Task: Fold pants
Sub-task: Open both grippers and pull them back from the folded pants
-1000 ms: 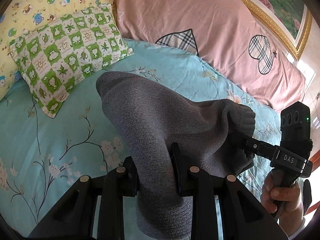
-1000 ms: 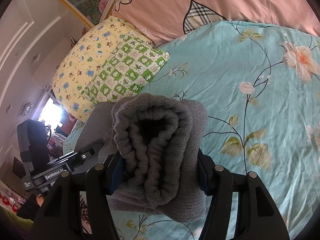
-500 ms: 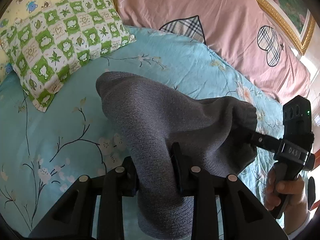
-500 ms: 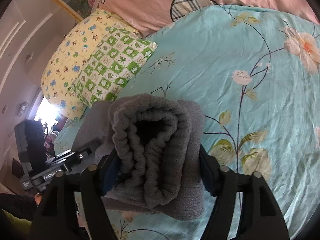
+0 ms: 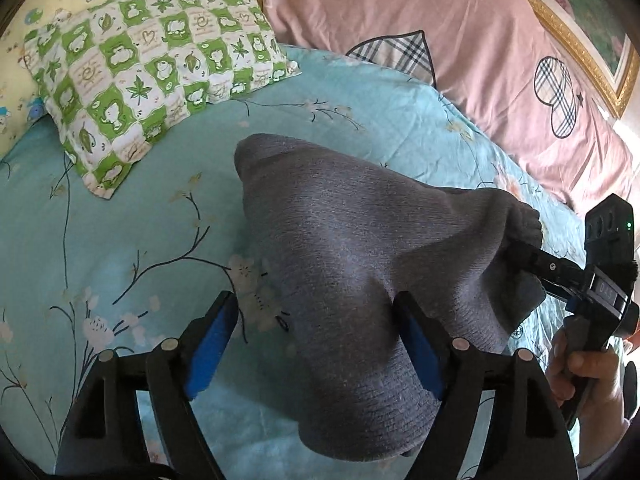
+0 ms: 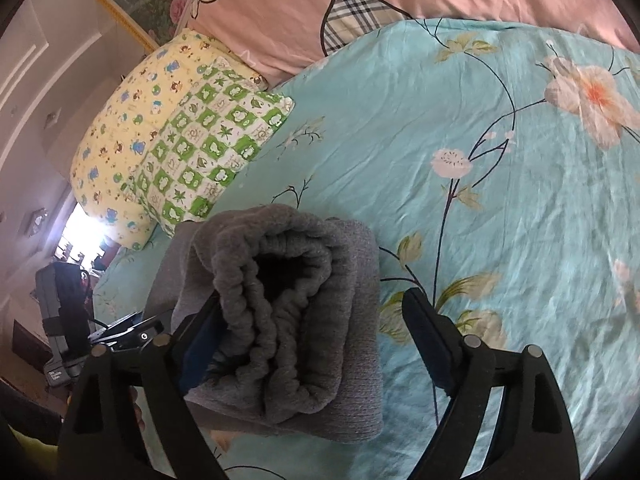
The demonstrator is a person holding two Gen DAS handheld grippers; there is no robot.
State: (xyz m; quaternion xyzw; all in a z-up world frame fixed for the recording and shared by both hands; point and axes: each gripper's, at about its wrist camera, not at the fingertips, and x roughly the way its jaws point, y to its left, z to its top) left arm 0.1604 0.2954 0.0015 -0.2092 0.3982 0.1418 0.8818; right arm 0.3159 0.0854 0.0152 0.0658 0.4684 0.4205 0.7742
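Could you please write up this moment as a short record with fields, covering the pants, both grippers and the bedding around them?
garment: grey pants, folded into a thick bundle, lying on the bed
waistband: elastic end faces the right wrist camera
left gripper: jaws wide open, the pants between them
right gripper: jaws wide open, the waistband between them
surface: turquoise floral sheet
nearby: green checked pillow, yellow cartoon pillow, pink quilt

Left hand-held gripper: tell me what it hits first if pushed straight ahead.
The folded grey knit pants, bunched between and ahead of the open left hand-held gripper; behind them lies the turquoise floral bedsheet, though depth is unclear.
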